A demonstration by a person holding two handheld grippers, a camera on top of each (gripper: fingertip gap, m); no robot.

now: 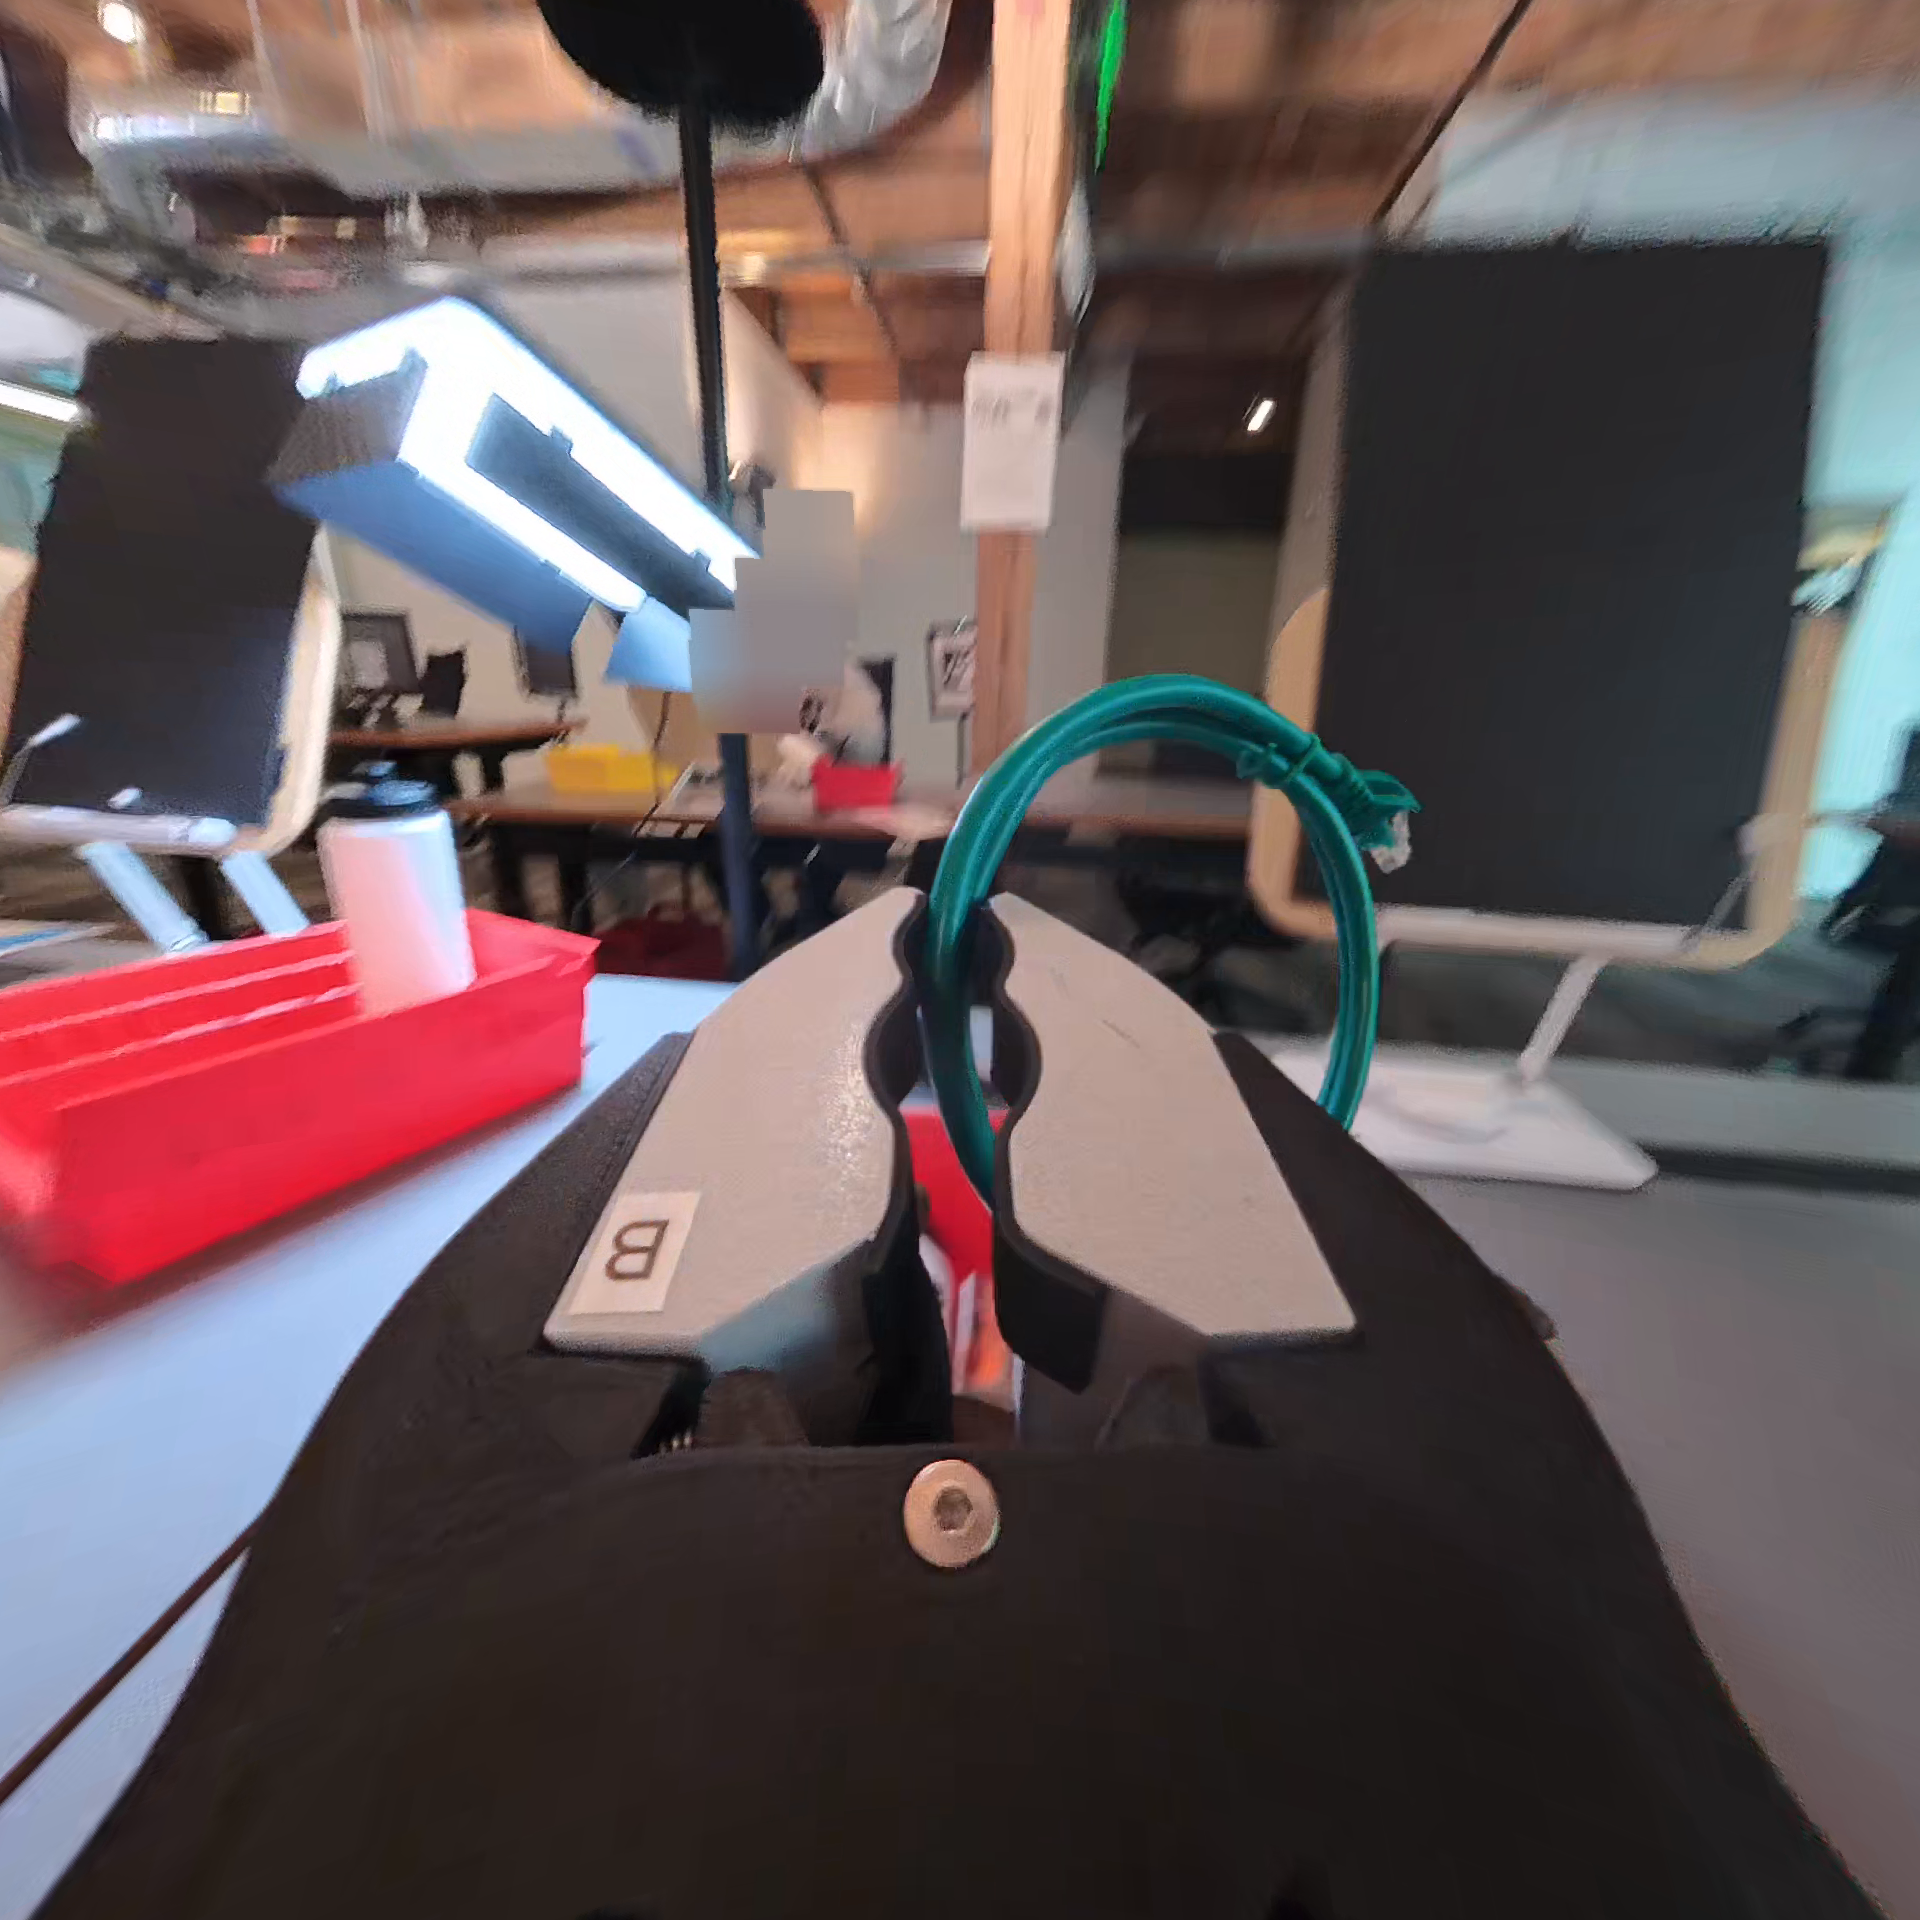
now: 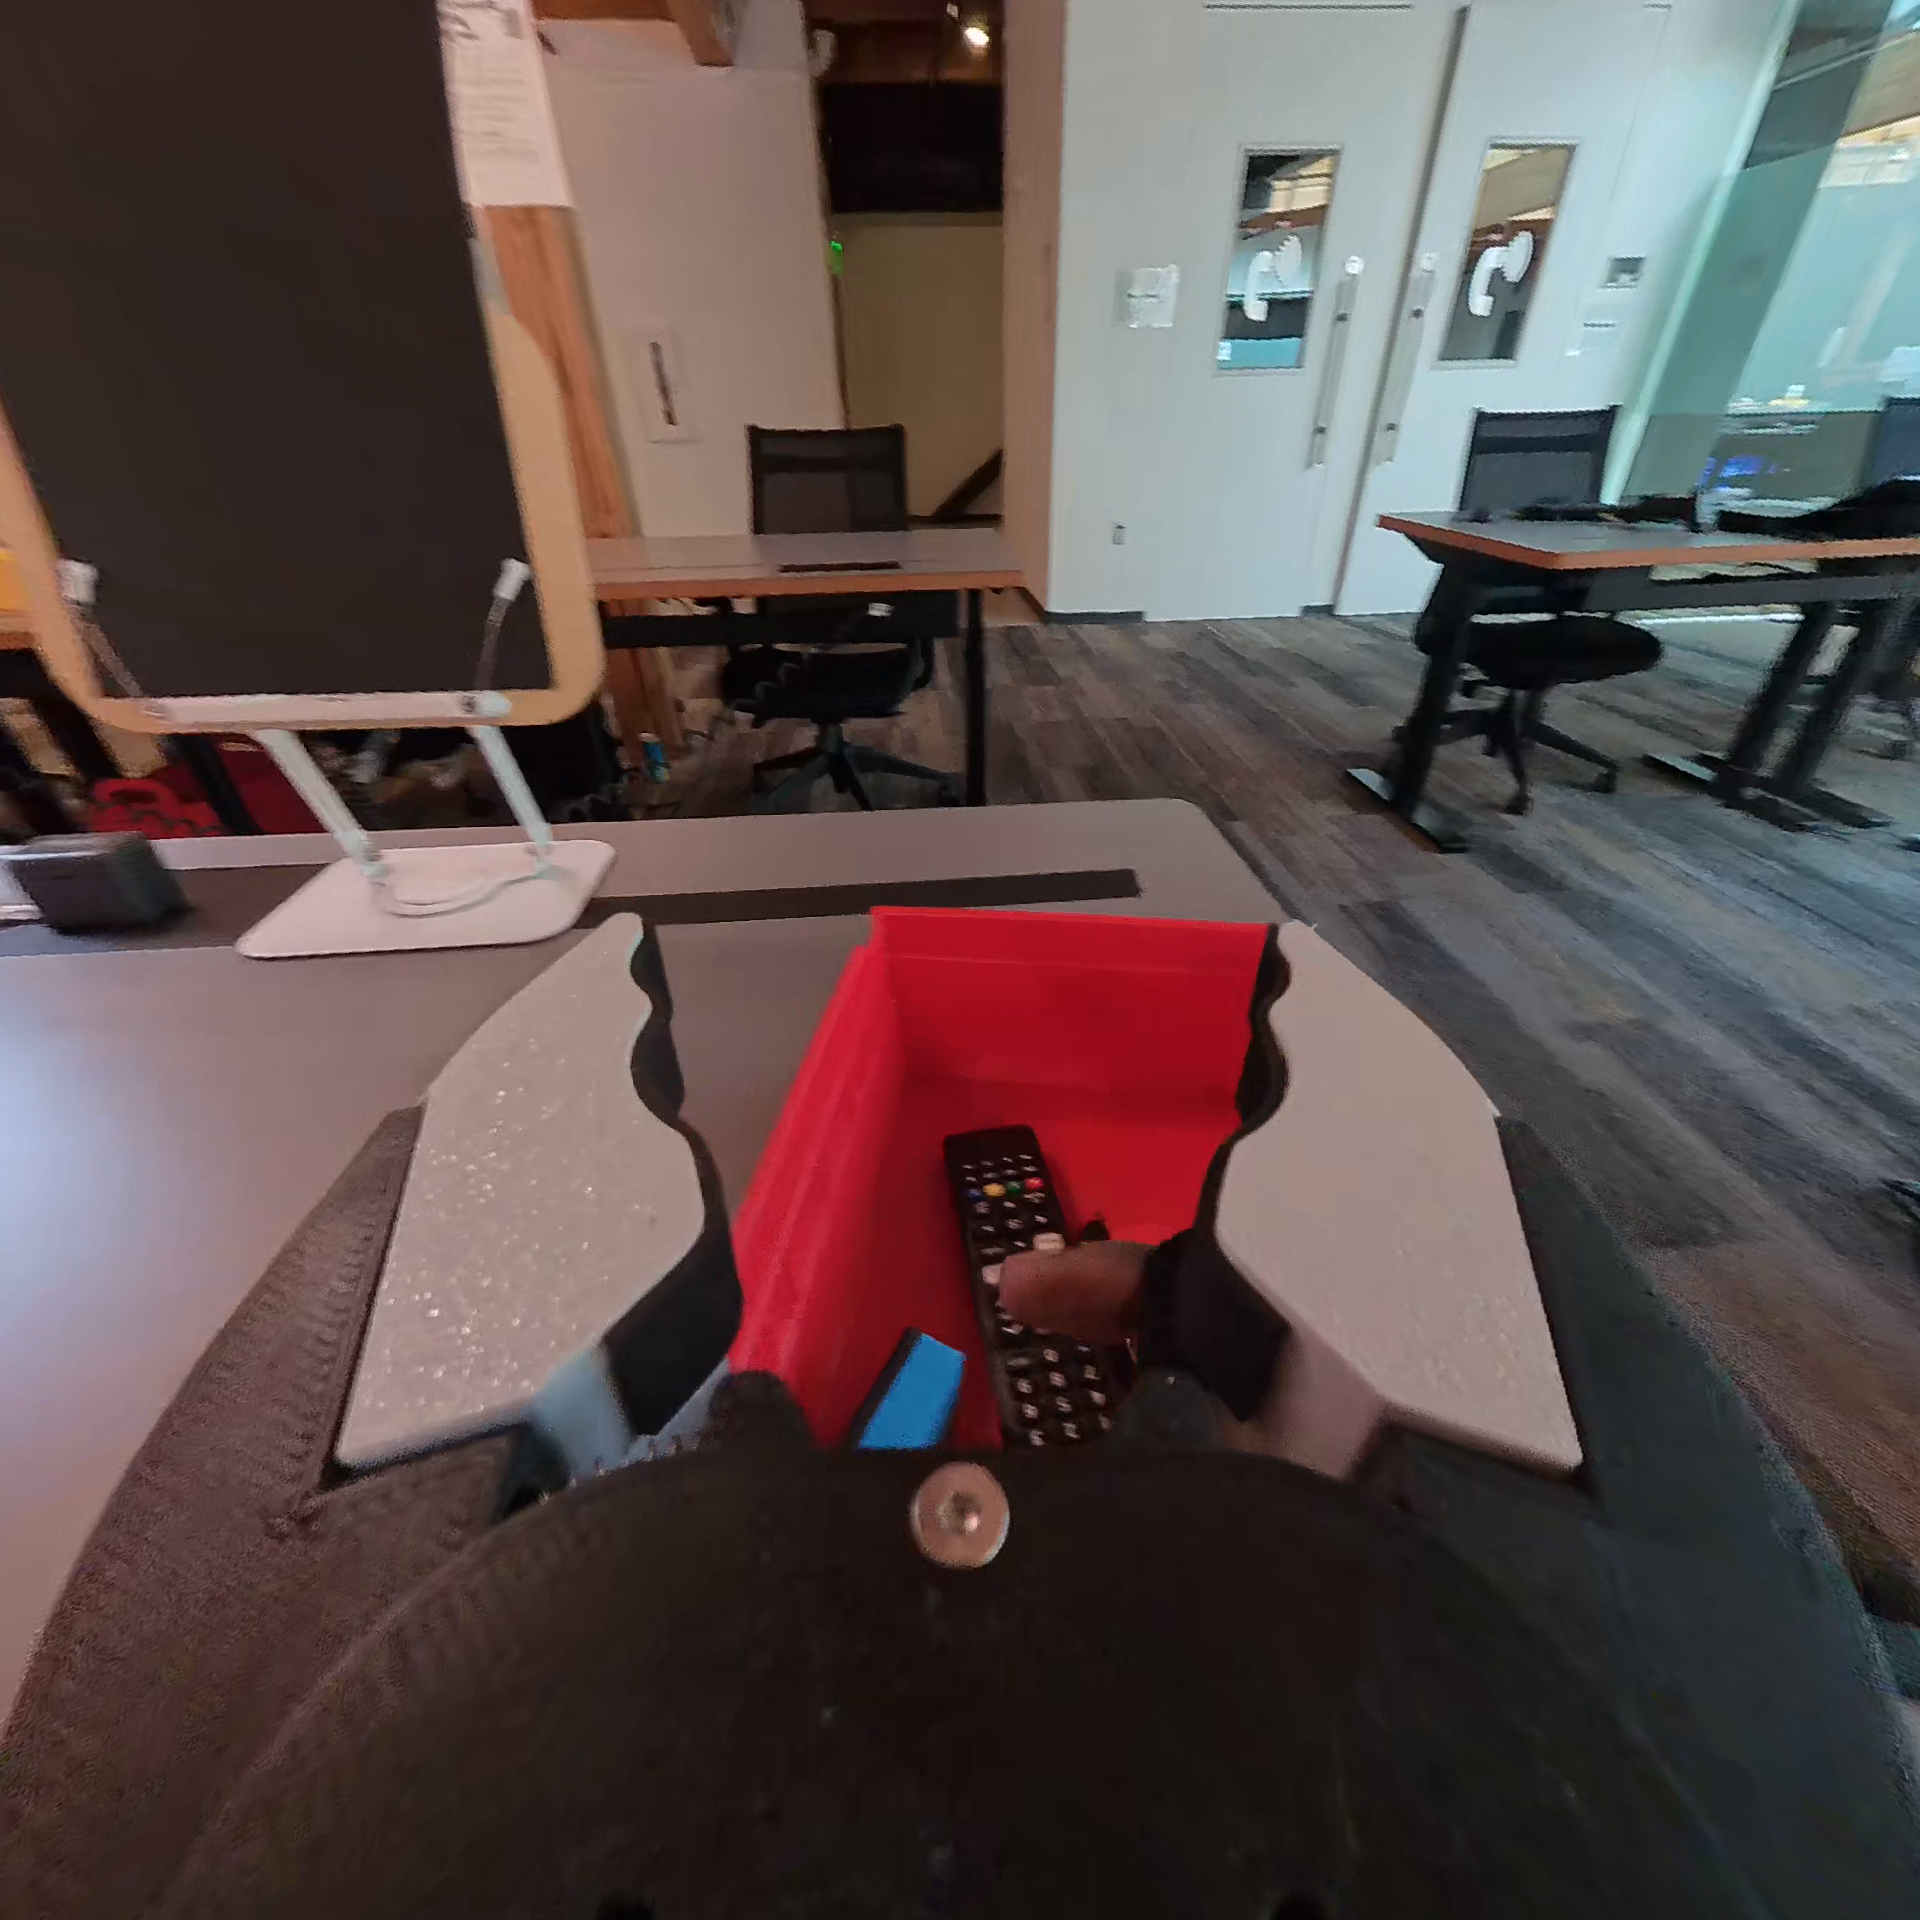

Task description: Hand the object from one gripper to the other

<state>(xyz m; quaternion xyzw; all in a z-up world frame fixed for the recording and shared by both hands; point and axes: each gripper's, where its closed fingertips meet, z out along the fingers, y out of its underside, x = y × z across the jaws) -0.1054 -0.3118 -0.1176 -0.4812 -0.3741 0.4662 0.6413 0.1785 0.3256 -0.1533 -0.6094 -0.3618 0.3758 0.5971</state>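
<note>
My left gripper (image 1: 956,909) is shut on a coiled green network cable (image 1: 1351,935). The coil stands up between the grey fingers and loops to the right, its clear plug end sticking out at upper right. It is held above the table. My right gripper (image 2: 956,956) is open and empty. It hovers over a red bin (image 2: 1060,997) on the grey table (image 2: 208,1091). The bin holds a black remote control (image 2: 1003,1195), a blue block (image 2: 914,1392) and a brown object (image 2: 1070,1294). Neither gripper shows in the other's view.
A red bin (image 1: 260,1091) with a white bottle (image 1: 400,904) sits to the left in the left wrist view. A dark panel on a white stand (image 2: 426,904) stands at the table's back; it also shows in the left wrist view (image 1: 1558,582). A lit lamp (image 1: 499,468) hangs upper left. Desks and chairs stand beyond. Left tips to right tips: about 70 cm.
</note>
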